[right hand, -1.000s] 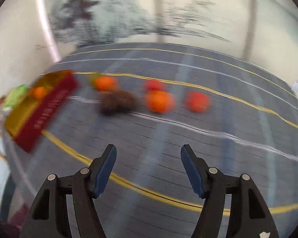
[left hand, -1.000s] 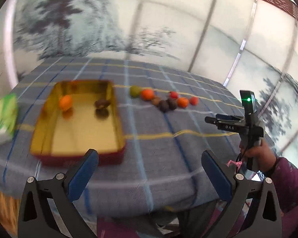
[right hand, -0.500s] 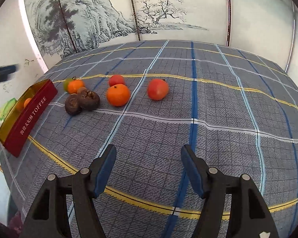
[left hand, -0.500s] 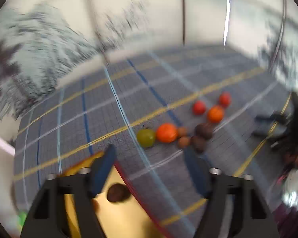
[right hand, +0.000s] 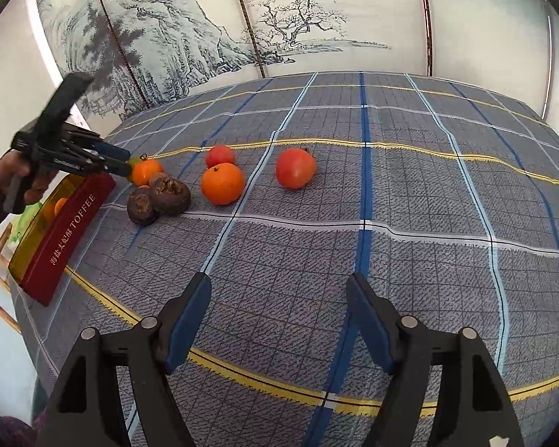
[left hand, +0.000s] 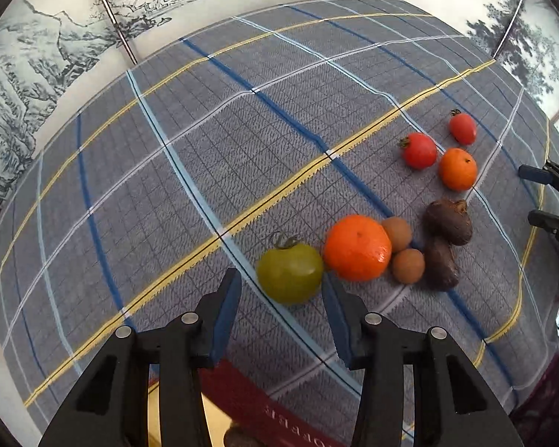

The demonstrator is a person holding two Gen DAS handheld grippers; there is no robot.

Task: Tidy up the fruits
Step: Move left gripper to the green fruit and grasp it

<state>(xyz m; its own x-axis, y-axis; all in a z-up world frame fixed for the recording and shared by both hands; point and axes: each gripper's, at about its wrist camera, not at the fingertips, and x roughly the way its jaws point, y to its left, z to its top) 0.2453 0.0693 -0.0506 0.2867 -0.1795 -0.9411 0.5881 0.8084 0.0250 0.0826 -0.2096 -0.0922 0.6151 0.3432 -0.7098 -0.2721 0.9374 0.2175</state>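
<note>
Two grippers hover over a plaid tablecloth point(right hand: 410, 193). Left gripper point(left hand: 279, 300), jaws closing, unclamped, frames a green tomato point(left hand: 290, 277). Right gripper point(right hand: 279, 309) hangs open, empty. Red tin point(right hand: 67, 234) reads "TOFFEE".

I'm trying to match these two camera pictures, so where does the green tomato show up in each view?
Left wrist view: the green tomato lies low and centre, just ahead of the left gripper, touching the large orange.
Right wrist view: only a green sliver shows at far left, behind the left gripper's tips and the same orange.
Shared landmark: the two dark brown fruits.
</note>
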